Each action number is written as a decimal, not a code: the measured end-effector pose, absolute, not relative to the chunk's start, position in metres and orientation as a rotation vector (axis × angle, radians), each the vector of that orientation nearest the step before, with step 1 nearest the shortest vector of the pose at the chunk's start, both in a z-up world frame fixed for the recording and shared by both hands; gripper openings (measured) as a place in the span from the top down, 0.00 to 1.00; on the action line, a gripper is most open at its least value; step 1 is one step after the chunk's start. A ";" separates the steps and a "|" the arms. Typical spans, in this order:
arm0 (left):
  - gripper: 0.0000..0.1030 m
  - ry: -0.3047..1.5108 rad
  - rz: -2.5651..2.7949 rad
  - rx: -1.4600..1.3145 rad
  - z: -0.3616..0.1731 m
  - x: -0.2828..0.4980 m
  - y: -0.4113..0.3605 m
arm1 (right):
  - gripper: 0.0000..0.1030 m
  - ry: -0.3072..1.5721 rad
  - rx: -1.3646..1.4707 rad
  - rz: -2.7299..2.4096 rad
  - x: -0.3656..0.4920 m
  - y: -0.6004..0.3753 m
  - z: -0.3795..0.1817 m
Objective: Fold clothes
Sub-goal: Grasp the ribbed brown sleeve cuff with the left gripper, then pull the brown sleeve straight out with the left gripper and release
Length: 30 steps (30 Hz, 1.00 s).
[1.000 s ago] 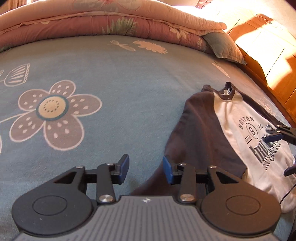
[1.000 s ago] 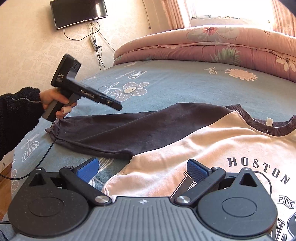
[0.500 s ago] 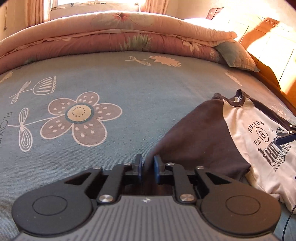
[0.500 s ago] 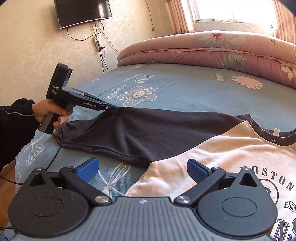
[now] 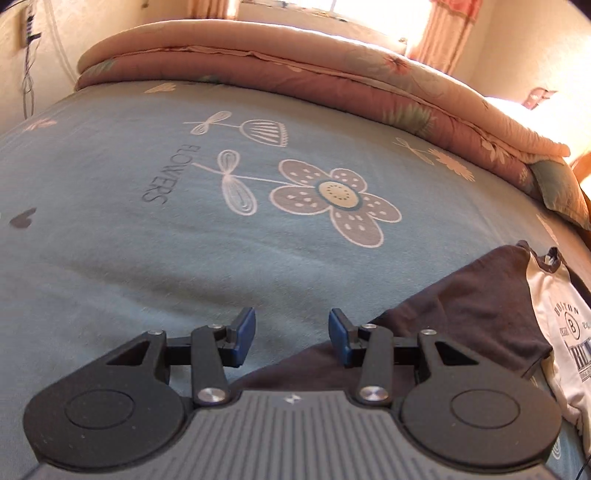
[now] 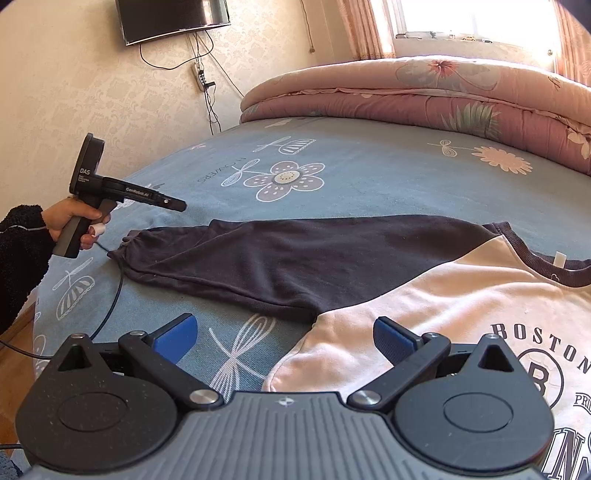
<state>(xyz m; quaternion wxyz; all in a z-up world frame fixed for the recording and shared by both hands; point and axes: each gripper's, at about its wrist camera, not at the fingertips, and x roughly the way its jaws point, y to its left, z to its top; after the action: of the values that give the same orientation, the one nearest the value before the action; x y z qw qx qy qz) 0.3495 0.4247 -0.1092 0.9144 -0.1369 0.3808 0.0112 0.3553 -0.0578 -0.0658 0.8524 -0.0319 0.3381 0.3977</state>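
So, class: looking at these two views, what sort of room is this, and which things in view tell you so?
Most likely a home bedroom. A bed with a blue flowered sheet fills both views, a thick folded quilt lies along its far edge, and a television hangs on the wallpapered wall. A shirt is spread on the sheet.

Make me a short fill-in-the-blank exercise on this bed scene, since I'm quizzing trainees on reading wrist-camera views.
1. The shirt lies on a bedsheet coloured ____.
2. The top word printed on the shirt's chest is ____.
3. The dark sleeve lies stretched out flat, its cuff pointing toward the ____ gripper.
4. Nothing is between the fingers of the right gripper, which stand ____.

Missing words: blue; BOSTON; left; open
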 end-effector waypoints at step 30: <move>0.59 0.766 0.216 -0.371 -0.118 0.279 0.444 | 0.00 0.724 -0.096 0.817 0.332 -0.033 -0.055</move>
<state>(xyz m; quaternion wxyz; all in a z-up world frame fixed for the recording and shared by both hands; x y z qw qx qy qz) 0.2794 0.4443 -0.1179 0.9051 -0.1796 0.3709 0.1045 0.3321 -0.0330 -0.0548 0.8536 -0.0457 0.3443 0.3882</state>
